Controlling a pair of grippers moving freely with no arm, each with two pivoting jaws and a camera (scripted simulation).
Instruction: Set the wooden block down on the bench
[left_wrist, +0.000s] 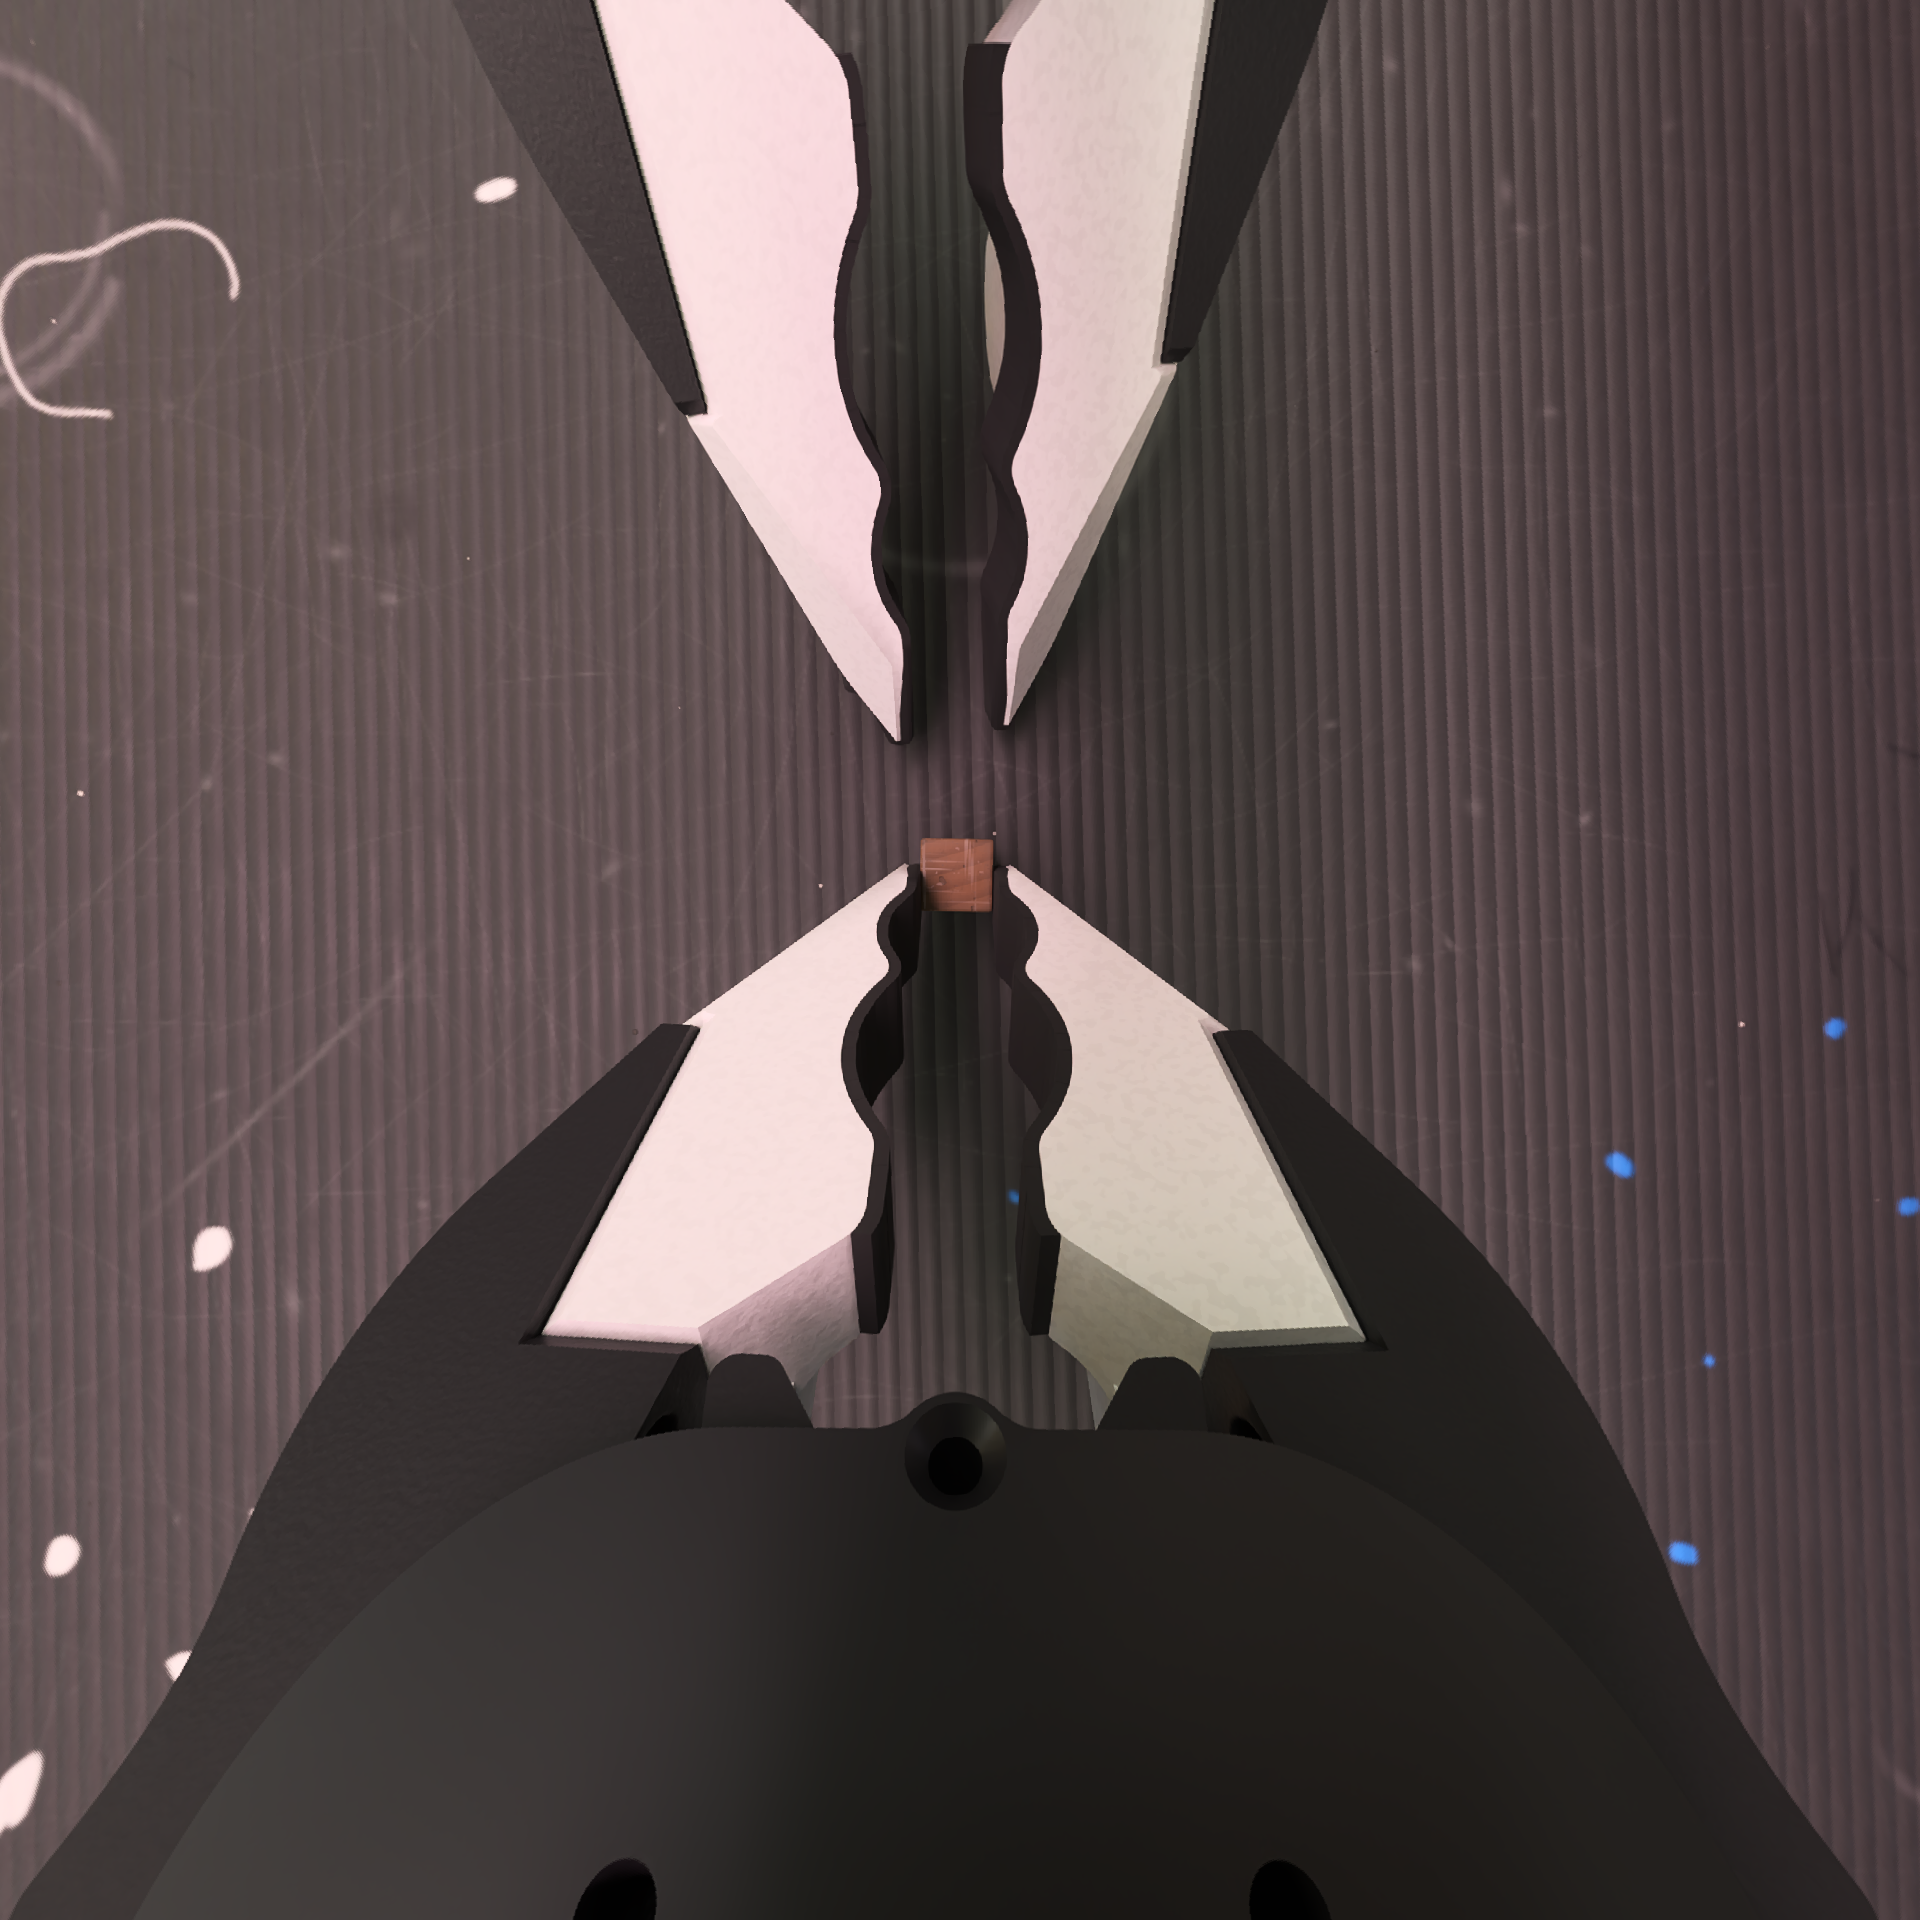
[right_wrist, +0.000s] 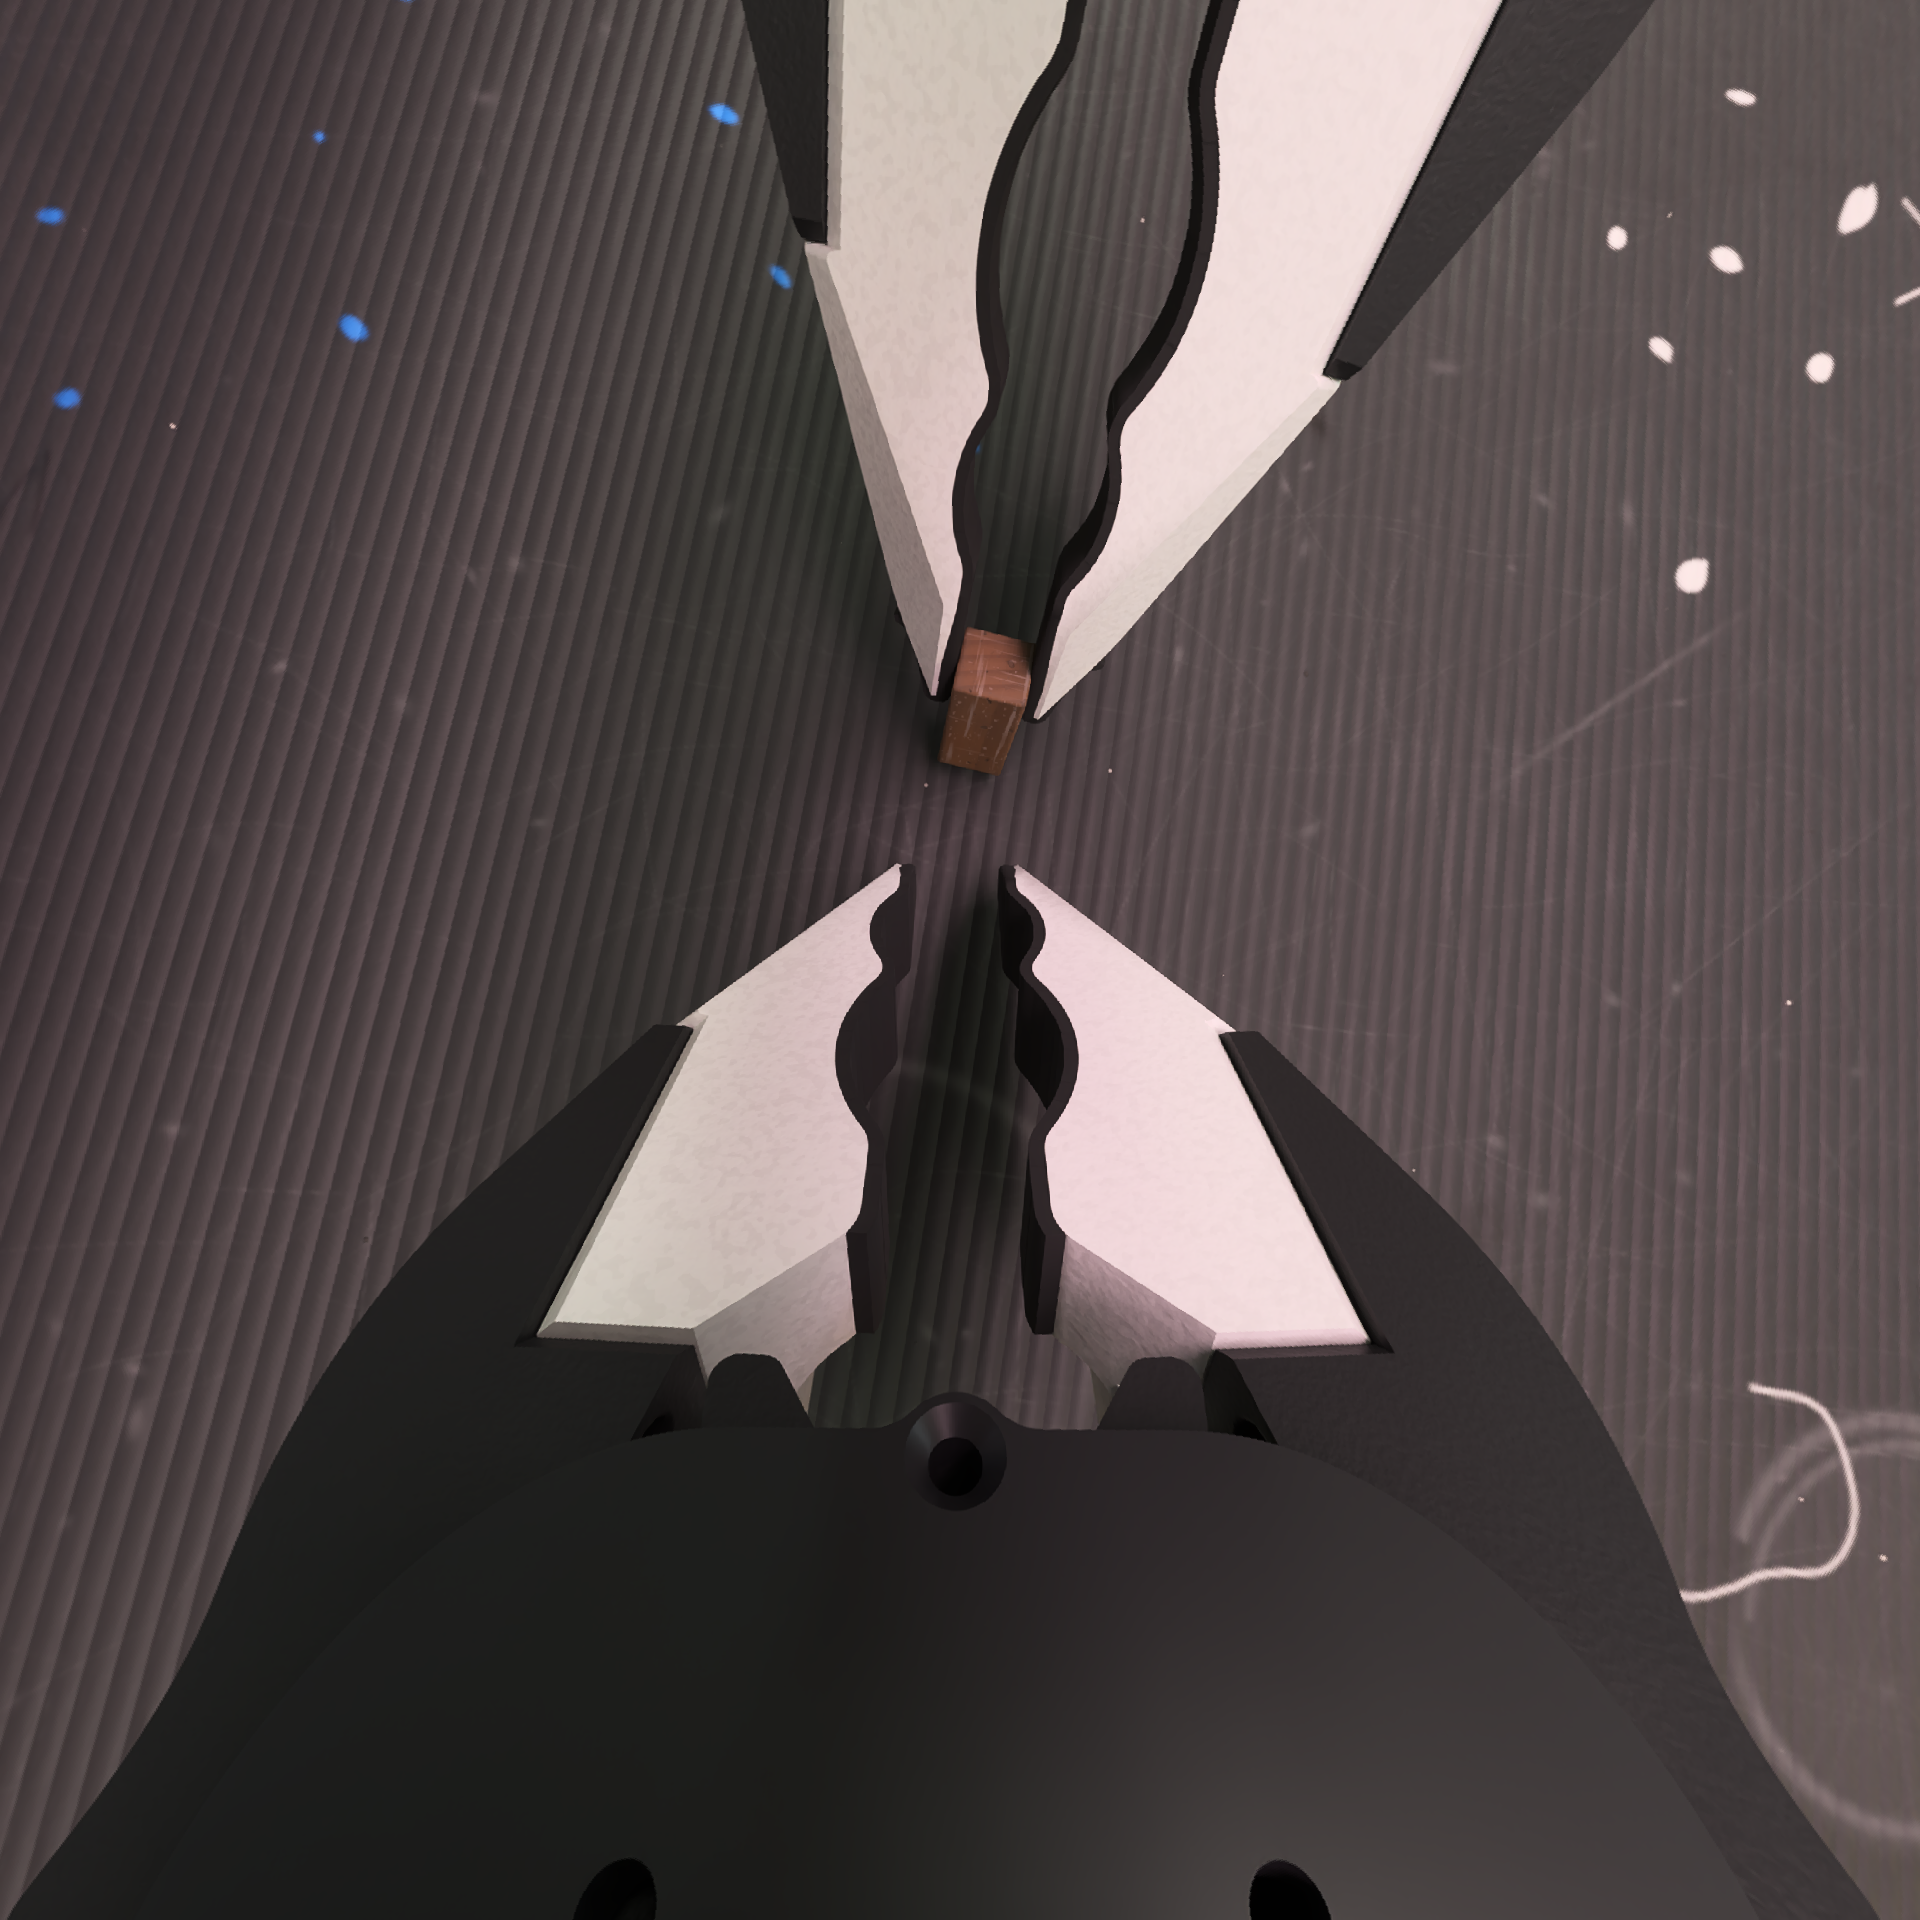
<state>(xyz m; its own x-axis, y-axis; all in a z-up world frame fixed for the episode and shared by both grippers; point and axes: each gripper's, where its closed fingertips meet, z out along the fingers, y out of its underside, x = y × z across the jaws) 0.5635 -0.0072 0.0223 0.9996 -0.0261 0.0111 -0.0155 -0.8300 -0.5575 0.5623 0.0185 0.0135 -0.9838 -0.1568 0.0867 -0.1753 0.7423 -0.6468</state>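
**Fingertips pinch a small wooden cube over the ribbed bench**

Fingertips (left_wrist: 914, 883) of the left gripper (left_wrist: 958, 883) clamp the wooden block (left_wrist: 957, 876) at the centre of the left wrist view, one white finger on each side of it. Only the very tips hold it; the wavy black pads further back stand apart with bare mat showing between them. From the right wrist view the same grip appears in the upper middle of the frame, where the block (right_wrist: 985, 701) sticks out past the tips toward the camera.

Opposite, the right gripper (right_wrist: 956, 883) points nose to nose at the left one (right_wrist: 987, 691). Its fingers are parted by a narrow gap and hold nothing. In the left wrist view it (left_wrist: 951, 727) reaches down from the top edge, its tips just short of the block, with a strip of mat between.

Under both lies the bench (left_wrist: 1507, 623), dark grey and finely ribbed, scuffed with pale scratches. White paint flecks (left_wrist: 211, 1247) sit at the lower left of the left wrist view, blue specks (left_wrist: 1619, 1164) at the right, and a thin white thread (left_wrist: 125, 301) curls beside a faint ring mark at the upper left.

Reddish brown and cube-shaped, the block has light scratches on its faces and slightly rounded edges. Whether its underside touches the bench I cannot tell.
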